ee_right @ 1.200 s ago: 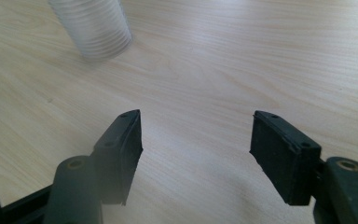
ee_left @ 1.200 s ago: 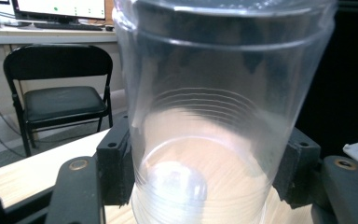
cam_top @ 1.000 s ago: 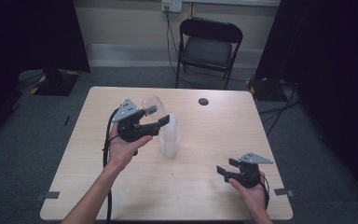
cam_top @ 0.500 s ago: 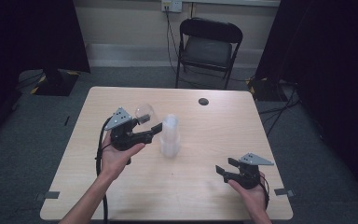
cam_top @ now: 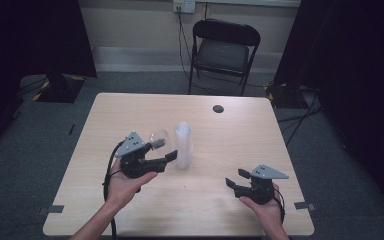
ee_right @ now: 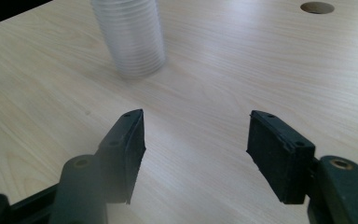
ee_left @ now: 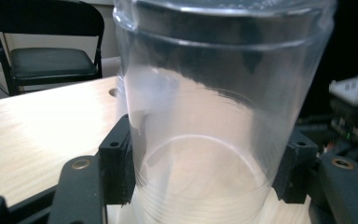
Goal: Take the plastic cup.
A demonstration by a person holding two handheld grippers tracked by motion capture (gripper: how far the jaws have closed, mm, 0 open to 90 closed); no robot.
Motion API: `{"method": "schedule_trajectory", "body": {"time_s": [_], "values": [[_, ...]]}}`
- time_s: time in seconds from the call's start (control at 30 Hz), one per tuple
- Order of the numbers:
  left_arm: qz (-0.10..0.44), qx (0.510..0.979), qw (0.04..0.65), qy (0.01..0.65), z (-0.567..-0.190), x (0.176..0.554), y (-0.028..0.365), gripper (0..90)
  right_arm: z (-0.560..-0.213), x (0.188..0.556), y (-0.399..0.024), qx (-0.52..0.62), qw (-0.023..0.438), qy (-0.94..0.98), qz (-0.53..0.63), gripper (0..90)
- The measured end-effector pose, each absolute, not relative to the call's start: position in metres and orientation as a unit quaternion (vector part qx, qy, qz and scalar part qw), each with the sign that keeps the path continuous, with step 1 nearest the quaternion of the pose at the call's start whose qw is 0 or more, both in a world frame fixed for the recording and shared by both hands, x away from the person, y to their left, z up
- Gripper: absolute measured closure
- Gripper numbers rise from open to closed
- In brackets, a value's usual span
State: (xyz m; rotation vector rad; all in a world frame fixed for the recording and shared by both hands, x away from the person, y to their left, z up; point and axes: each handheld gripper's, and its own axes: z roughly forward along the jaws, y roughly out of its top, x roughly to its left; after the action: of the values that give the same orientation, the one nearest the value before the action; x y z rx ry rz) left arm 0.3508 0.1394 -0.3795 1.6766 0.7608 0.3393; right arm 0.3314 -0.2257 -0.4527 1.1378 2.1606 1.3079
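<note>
- High view: we see the left tool (cam_top: 161,156) holding a single clear cup (cam_top: 158,138) just left of the cup stack (cam_top: 183,145), low over the desk (cam_top: 230,135). The stack stands upright near the desk's middle. The right tool (cam_top: 235,180) rests near the front right edge, well apart from the stack, jaws spread and nothing between them.
- High view, procedure: we judge the step in hand to be setting the separated cup down beside the stack. We recommend keeping the cup upright, lowering it until its base sits flat on the desk, and only then releasing. Leave a gap to the stack so the tool does not knock it over when it draws away.
- Left gripper view: the pads press on both sides of the clear cup (ee_left: 209,116) near its base, so the grip is firm. The cup is empty. It appears to stand mouth up, though the close, blurred view makes this uncertain. Thin plastic deforms readily, so we advise no further squeeze.
- Right gripper view: the right tool (ee_right: 196,140) stands wide open over bare desk (ee_right: 242,70). The cup stack (ee_right: 131,37) lies ahead, its nested rims showing as fine rings. We see no contents in it. A round hole (ee_right: 317,7) sits in the desk farther off.
</note>
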Motion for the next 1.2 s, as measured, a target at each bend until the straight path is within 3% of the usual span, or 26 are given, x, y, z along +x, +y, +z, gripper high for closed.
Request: {"method": "schedule_trajectory", "body": {"time_s": [0.33, 0.77, 0.9, 1.2], "values": [[0.106, 0.730, 0.581, 0.343, -0.405, 0.343, 0.133, 36.8, -0.448, 0.326, -0.207, 0.382, 0.187, 0.776, 0.465, 40.8], [0.028, 0.737, 0.559, 0.378, -0.435, 0.343, 0.131, 36.1, -0.449, 0.321, -0.157, 0.305, 0.164, 0.813, 0.467, 56.1], [0.014, 0.732, 0.569, 0.375, -0.434, 0.341, 0.130, 36.2, -0.453, 0.315, -0.149, 0.301, 0.159, 0.812, 0.475, 51.7], [-0.042, 0.714, 0.577, 0.395, -0.441, 0.337, 0.127, 36.6, -0.451, 0.305, -0.137, 0.271, 0.148, 0.810, 0.499, 54.7]]}}
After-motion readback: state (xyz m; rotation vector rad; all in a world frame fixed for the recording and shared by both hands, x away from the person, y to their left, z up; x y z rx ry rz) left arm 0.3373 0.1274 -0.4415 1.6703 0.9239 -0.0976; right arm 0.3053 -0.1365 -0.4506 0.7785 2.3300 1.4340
